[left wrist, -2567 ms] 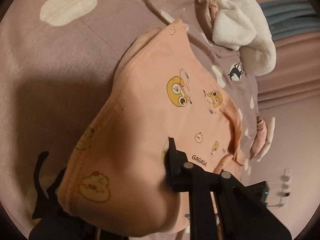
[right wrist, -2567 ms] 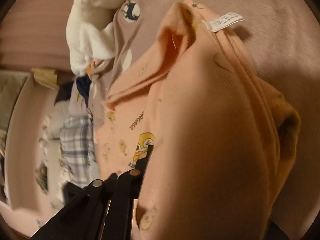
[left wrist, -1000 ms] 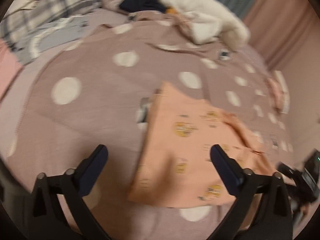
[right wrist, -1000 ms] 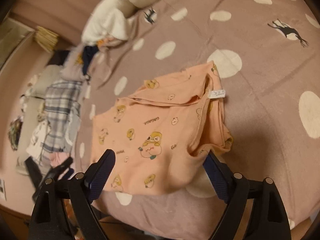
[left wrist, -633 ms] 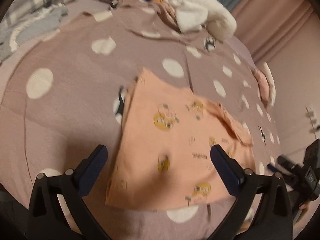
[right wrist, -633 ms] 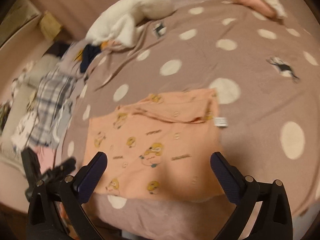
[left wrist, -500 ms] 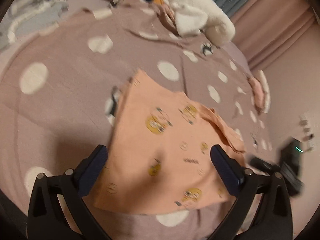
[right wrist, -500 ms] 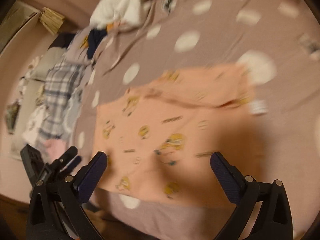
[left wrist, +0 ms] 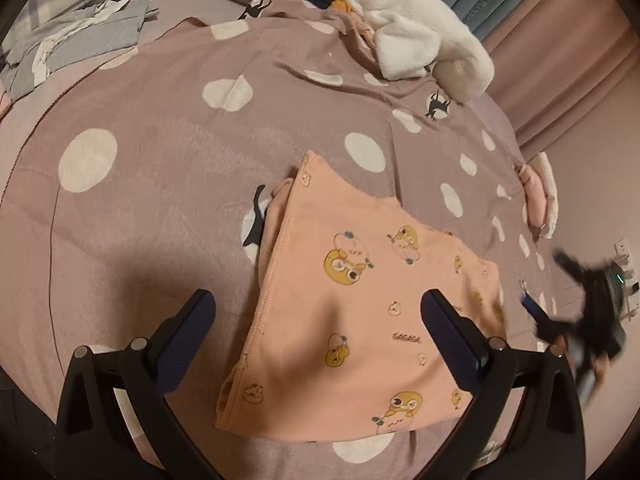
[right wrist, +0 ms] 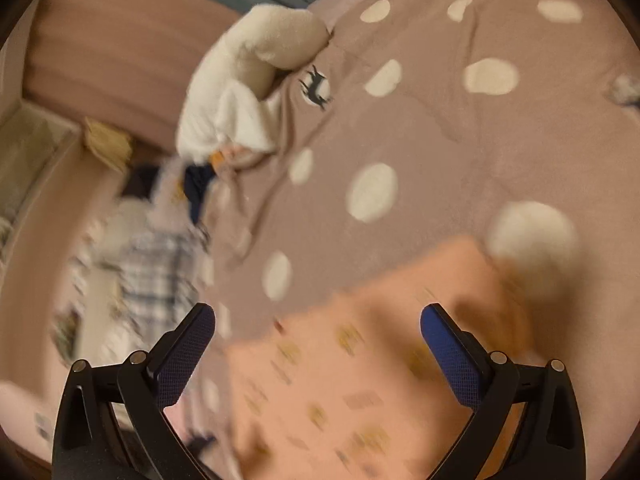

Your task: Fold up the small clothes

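Left wrist view: both jaws released above peach garment (left wrist: pixel 360 312) on bedspread (left wrist: pixel 160 160).

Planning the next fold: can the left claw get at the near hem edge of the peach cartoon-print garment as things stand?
Probably yes. The left claw is open and hovers just above the peach cartoon-print garment, which lies flat on the polka-dot mauve bedspread. Nothing covers its near hem, and the blurred right claw sits off to the side.
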`<state>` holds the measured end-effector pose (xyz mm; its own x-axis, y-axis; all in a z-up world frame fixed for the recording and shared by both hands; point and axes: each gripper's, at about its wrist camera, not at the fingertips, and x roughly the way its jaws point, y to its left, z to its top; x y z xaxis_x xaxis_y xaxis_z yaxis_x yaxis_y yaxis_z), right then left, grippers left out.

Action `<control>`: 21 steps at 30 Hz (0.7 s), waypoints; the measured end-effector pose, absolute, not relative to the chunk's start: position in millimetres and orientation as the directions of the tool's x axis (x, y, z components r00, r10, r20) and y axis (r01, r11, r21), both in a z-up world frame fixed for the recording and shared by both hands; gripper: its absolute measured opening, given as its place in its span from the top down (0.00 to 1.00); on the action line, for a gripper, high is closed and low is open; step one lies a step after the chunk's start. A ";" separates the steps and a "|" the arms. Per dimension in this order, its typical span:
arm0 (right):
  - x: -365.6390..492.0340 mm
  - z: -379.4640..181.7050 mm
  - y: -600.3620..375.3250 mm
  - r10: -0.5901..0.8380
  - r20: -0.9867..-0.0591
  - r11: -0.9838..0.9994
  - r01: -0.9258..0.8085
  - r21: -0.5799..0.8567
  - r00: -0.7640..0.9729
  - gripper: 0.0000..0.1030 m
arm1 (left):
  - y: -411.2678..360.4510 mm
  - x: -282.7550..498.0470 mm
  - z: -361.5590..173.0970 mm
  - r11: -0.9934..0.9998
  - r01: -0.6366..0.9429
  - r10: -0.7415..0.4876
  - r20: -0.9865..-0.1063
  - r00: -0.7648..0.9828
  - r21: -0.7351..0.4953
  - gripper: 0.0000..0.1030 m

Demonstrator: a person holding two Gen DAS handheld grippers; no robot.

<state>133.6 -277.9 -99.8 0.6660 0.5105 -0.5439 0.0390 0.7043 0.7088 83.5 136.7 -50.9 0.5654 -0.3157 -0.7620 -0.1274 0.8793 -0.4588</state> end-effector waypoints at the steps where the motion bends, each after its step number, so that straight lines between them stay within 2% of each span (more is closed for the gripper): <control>1: 119.7 -99.9 -278.3 0.492 -0.567 0.729 0.043 0.683 0.660 0.01 | 133.9 82.9 -51.0 0.888 -0.124 -0.306 -0.769 0.561 -0.444 0.00; 3: 84.6 -101.3 -280.8 0.460 -0.614 0.772 0.052 0.633 0.642 0.01 | 128.9 76.1 -49.2 0.898 -0.107 -0.300 -0.770 0.563 -0.428 0.00; 10: -27.2 -107.8 -286.9 0.469 -0.588 0.752 0.051 0.658 0.659 0.01 | 113.8 52.3 -38.5 0.890 -0.024 -0.360 -0.733 0.577 -0.456 0.00; 13: -34.5 -140.0 -276.4 0.490 -0.609 0.748 0.058 0.662 0.624 0.01 | 106.1 38.2 -26.0 0.897 0.033 -0.371 -0.711 0.598 -0.441 0.00; 15: -21.1 -176.5 -273.8 0.525 -0.644 0.691 0.163 0.704 0.557 0.00 | 104.9 24.3 -17.0 0.888 0.103 -0.414 -0.682 0.603 -0.449 0.00; 16: -17.1 -188.6 -275.2 0.553 -0.625 0.646 0.191 0.739 0.551 0.00 | 106.7 17.3 -13.2 0.876 0.137 -0.444 -0.666 0.599 -0.462 0.00; 21: -3.6 -189.9 -299.2 0.612 -0.399 0.459 0.105 0.882 0.683 0.00 | 140.2 -7.9 -7.3 0.783 0.205 -0.573 -0.552 0.605 -0.587 0.00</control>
